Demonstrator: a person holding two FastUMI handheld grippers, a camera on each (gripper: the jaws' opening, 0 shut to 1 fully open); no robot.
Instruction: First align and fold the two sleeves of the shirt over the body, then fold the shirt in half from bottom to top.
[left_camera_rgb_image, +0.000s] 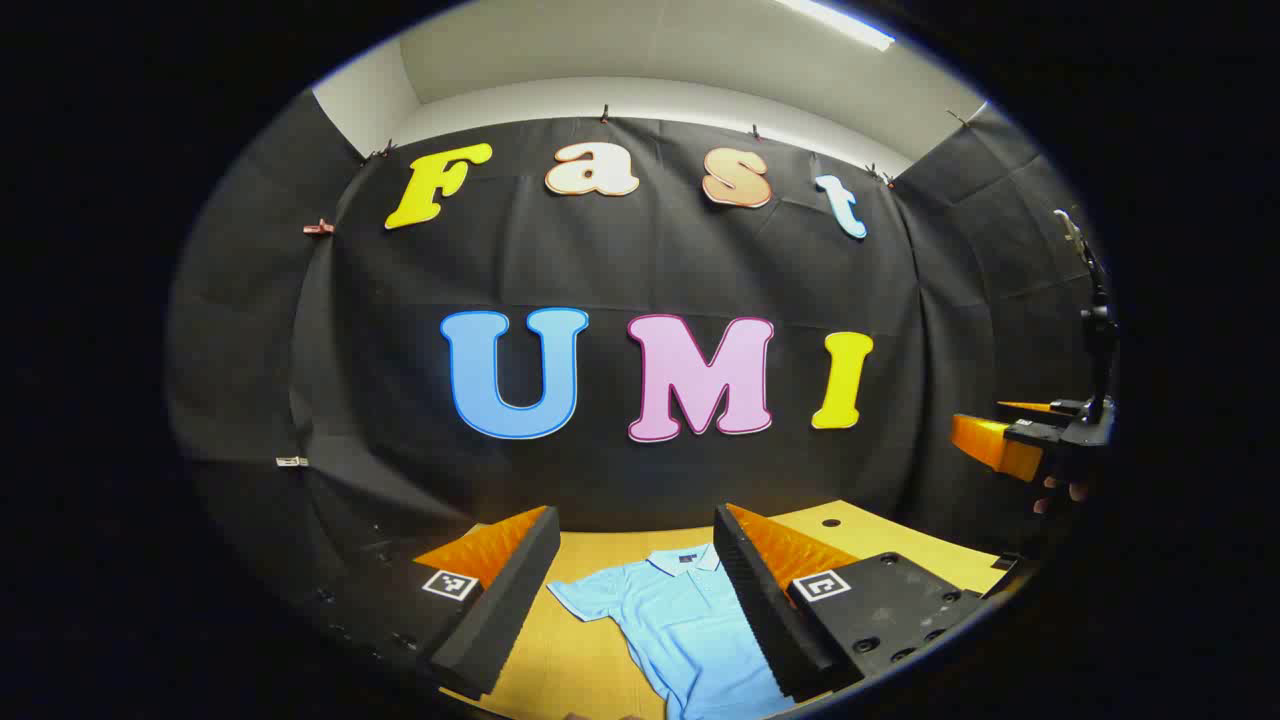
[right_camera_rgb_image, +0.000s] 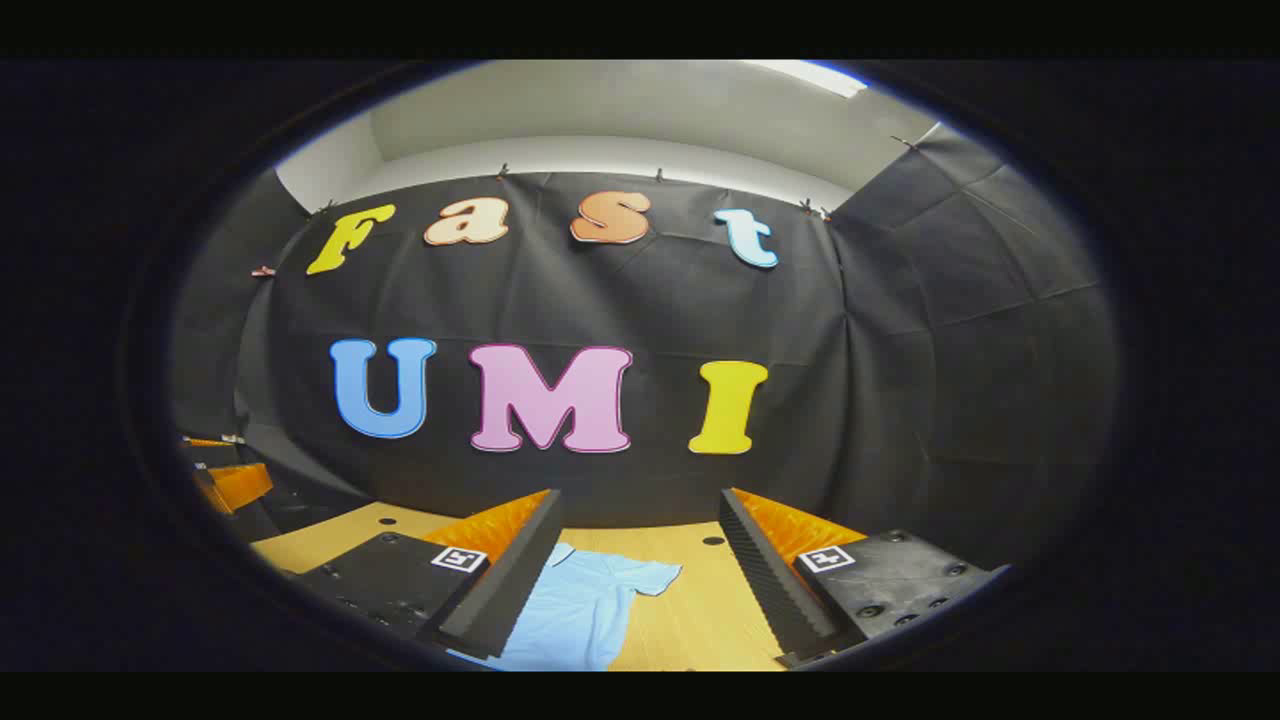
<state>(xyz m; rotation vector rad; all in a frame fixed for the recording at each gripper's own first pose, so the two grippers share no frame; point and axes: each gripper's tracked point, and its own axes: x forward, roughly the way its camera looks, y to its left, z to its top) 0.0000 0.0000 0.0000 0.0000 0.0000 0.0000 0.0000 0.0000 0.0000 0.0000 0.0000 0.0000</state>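
Hovering, seemingly unfolded shirt (left_camera_rgb_image: 690, 625) below

No words or numbers can be read here. The only signs are small white square tags with a black blocky pattern, not letters.

In the left gripper view, the left gripper (left_camera_rgb_image: 635, 512) has two of them near the bottom. One tag (left_camera_rgb_image: 449, 585) sits on the left, and the other tag (left_camera_rgb_image: 821, 585) sits on the right.

In the right gripper view, the right gripper (right_camera_rgb_image: 640, 495) has two as well. One square tag (right_camera_rgb_image: 459, 559) is on the left, and a second square tag (right_camera_rgb_image: 826, 559) is on the right.
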